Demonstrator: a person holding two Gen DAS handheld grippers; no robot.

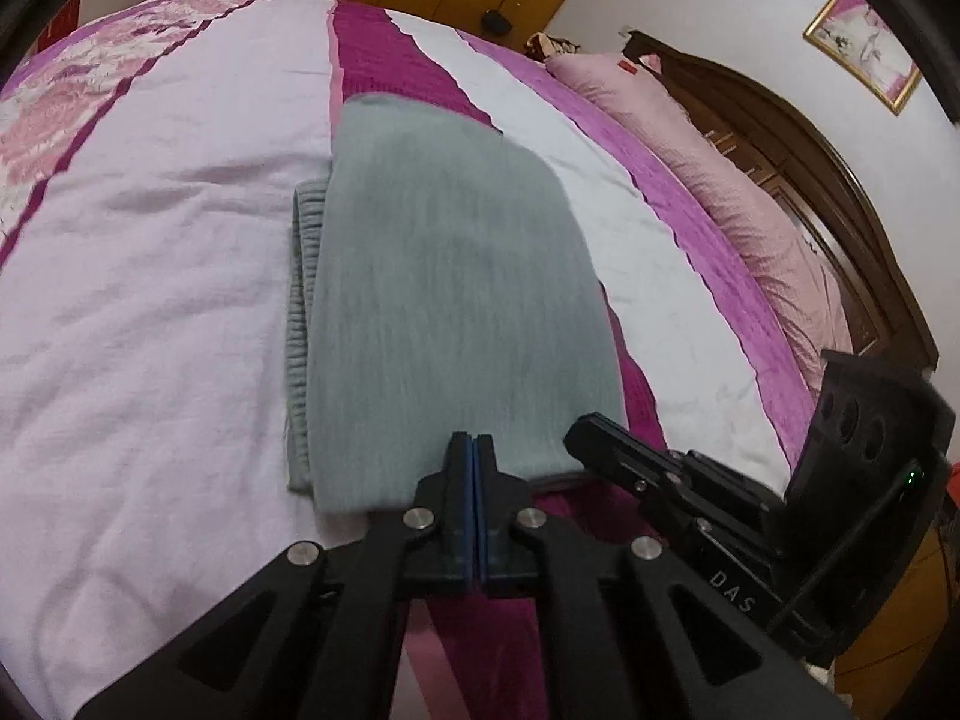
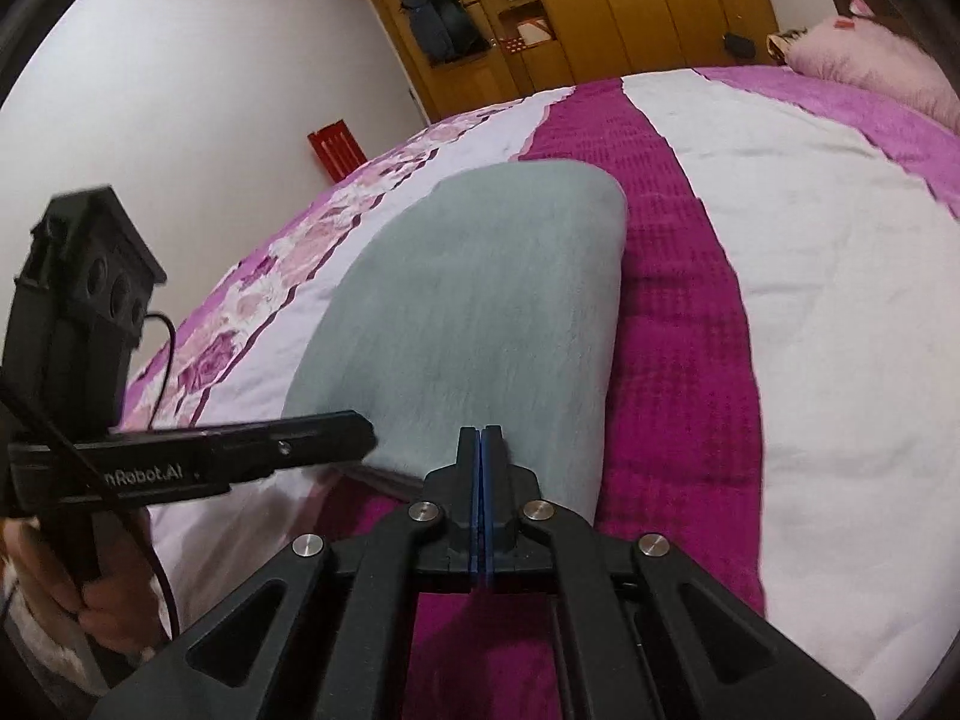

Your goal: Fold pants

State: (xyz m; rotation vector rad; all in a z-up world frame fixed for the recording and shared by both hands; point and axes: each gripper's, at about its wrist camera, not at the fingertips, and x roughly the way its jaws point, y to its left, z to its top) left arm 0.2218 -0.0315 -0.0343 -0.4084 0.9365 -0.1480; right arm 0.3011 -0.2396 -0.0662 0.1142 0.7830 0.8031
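The grey pants [image 1: 444, 276] lie folded on the bed, a ribbed waistband showing at their left edge. They also show in the right wrist view [image 2: 480, 294]. My left gripper [image 1: 473, 441] is shut on the near edge of the pants, a little lifted. My right gripper [image 2: 482, 435] is shut on the same near edge, further right. The right gripper also shows in the left wrist view [image 1: 579, 435], and the left gripper in the right wrist view [image 2: 363, 435].
The bed has a pink, white and magenta striped quilt [image 1: 150, 300]. A pink pillow [image 1: 720, 180] lies along the dark wooden headboard [image 1: 840, 180]. A yellow wardrobe [image 2: 570, 12] stands beyond the bed.
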